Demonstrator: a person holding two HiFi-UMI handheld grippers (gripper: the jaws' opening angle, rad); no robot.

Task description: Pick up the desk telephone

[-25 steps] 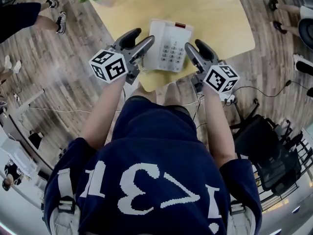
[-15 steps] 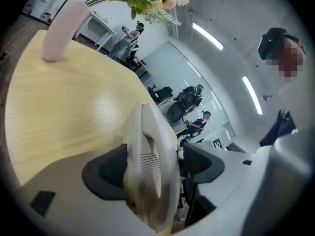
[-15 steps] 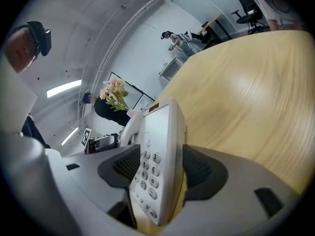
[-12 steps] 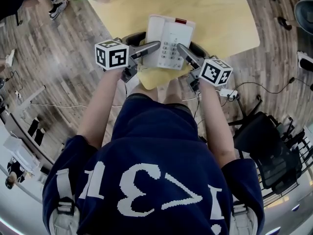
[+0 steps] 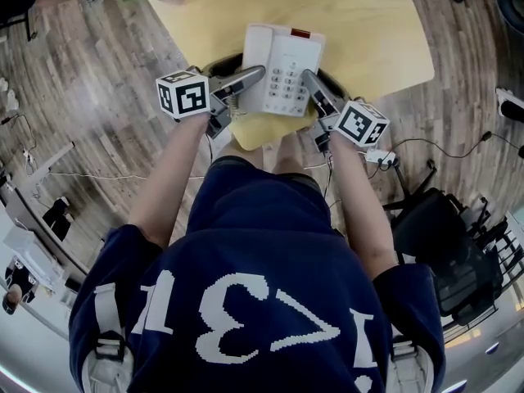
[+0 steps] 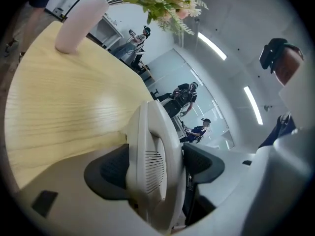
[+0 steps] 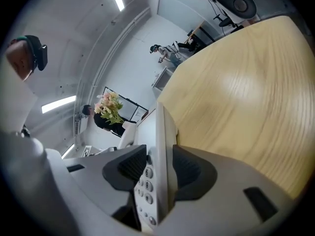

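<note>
Near the front edge of the wooden table (image 5: 368, 23), the desk telephone (image 5: 286, 60) was seen lying flat, flanked by both tools. The left gripper (image 6: 156, 163) was set around its handset (image 5: 257, 47) with its jaws opening to full width, so the handset stood between the pads without being pinched. On the keypad side the right gripper (image 7: 160, 168) was closing, and its pads lay against the top face and underside of the casing's edge. The casing was judged to be rigid, fairly light, smooth plastic, apt to slip. The handset was taken to be merely cradled, so a level lift by both side edges was thought safest. Only the digits 6 and 9 on the keys (image 7: 147, 173) could be read; no brand could be made out.
</note>
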